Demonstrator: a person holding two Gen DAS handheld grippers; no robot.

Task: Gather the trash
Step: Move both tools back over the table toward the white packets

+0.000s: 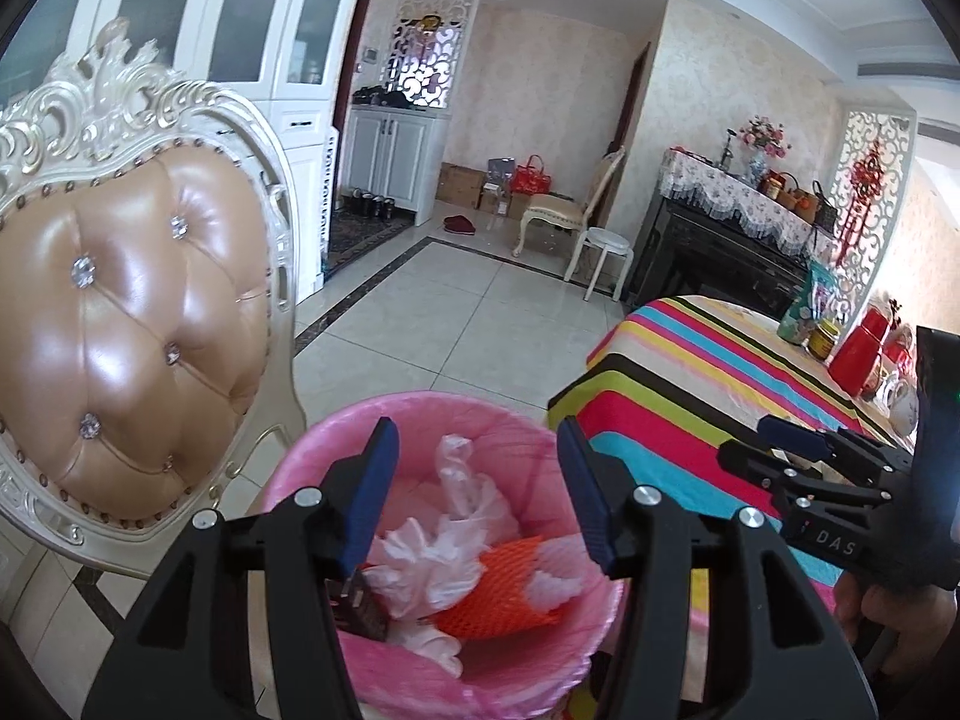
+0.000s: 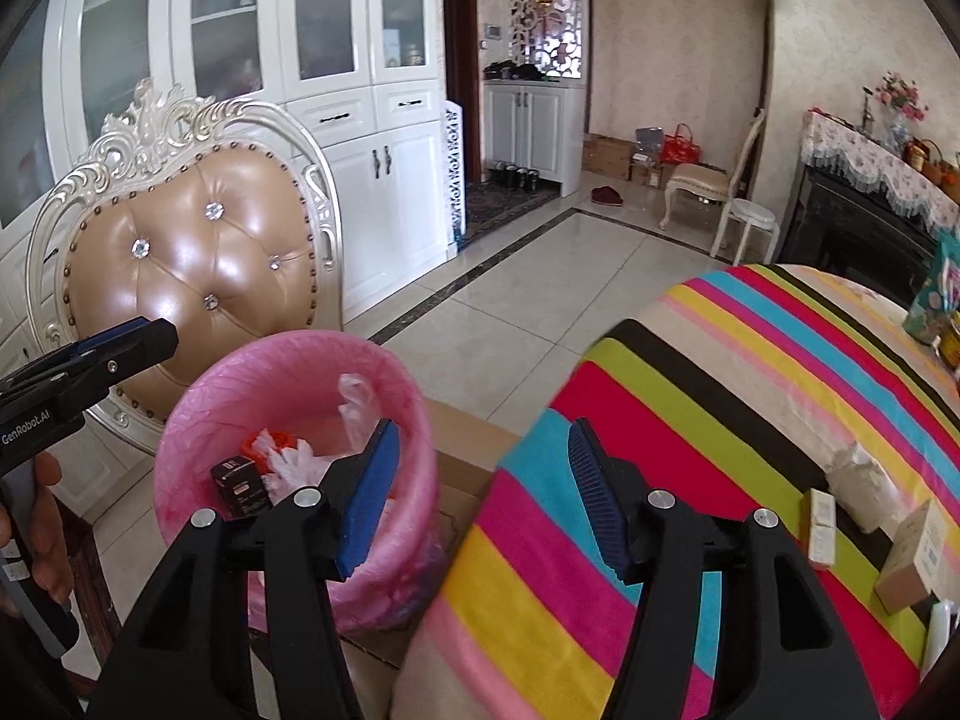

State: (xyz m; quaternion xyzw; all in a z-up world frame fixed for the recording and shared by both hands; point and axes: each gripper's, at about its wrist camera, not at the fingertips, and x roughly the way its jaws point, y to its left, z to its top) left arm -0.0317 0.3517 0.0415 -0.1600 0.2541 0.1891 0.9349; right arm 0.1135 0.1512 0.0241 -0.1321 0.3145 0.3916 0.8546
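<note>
A bin with a pink liner (image 1: 420, 414) stands beside the table and holds white plastic bags (image 1: 432, 564), an orange foam net (image 1: 504, 588) and a small black box (image 1: 360, 606). My left gripper (image 1: 478, 429) hovers open over the bin with nothing between its fingers. My right gripper (image 2: 485, 427) is open and empty too, above the gap between the bin (image 2: 288, 354) and the striped tablecloth (image 2: 720, 372). On the cloth lie a crumpled white wad (image 2: 858, 480), a slim white box (image 2: 822, 522) and a cardboard box (image 2: 912, 558).
An ornate chair with a tan padded back (image 2: 198, 258) stands just behind the bin. The bin rests on a brown cardboard box (image 2: 468, 444). Jars and red containers (image 1: 858, 354) sit at the table's far end. Tiled floor (image 1: 456, 312) stretches towards white cabinets and a piano.
</note>
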